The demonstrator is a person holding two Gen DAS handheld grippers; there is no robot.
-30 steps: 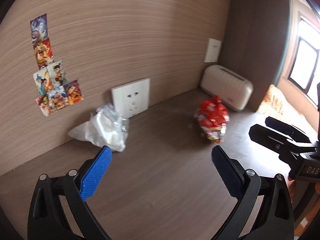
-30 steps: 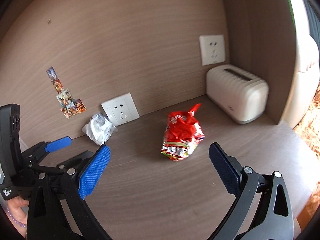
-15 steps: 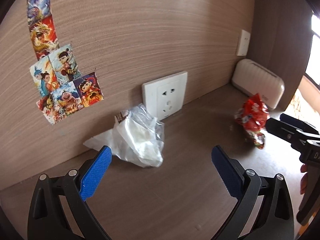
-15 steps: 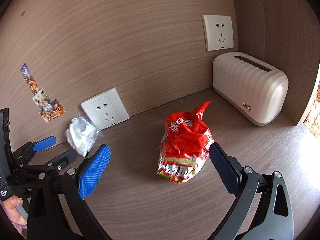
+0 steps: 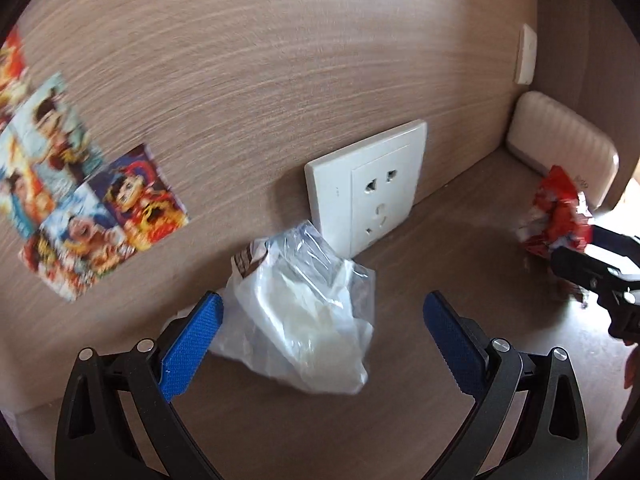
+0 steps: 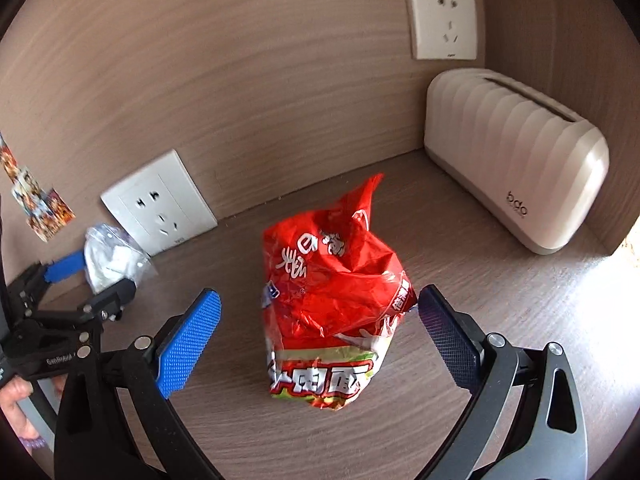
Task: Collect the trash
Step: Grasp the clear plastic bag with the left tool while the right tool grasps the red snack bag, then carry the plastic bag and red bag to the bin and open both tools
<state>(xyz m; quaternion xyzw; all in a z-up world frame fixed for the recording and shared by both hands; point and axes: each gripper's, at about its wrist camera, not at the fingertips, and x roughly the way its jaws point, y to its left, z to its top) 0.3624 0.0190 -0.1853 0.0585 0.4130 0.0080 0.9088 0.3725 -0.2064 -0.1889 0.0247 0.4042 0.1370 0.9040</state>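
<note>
Matt wood-grain on wall (image 6: 248, 80) and shelf (image 6: 460, 280). Glossy crinkled red foil-like plastic on noodle packet (image 6: 332, 280). Thin clear crumpled film on plastic bag (image 5: 304, 312). Smooth ribbed cream plastic on tissue box (image 6: 516, 152). Knurled blue rubbery pads (image 6: 188, 340), matt black frames.

between our left claw's (image 5: 324, 340) blue, dot-textured pads (image 5: 192, 344) we see a clear-and-white plastic bag (image 5: 304, 316); past it, a white socket (image 5: 368, 188) on brown wood-grain wall (image 5: 260, 60). between our right claw's (image 6: 320, 338) pads, a red noodle packet (image 6: 328, 300) with white lettering and a green-yellow band; beyond, a ribbed cream box (image 6: 516, 152).
</note>
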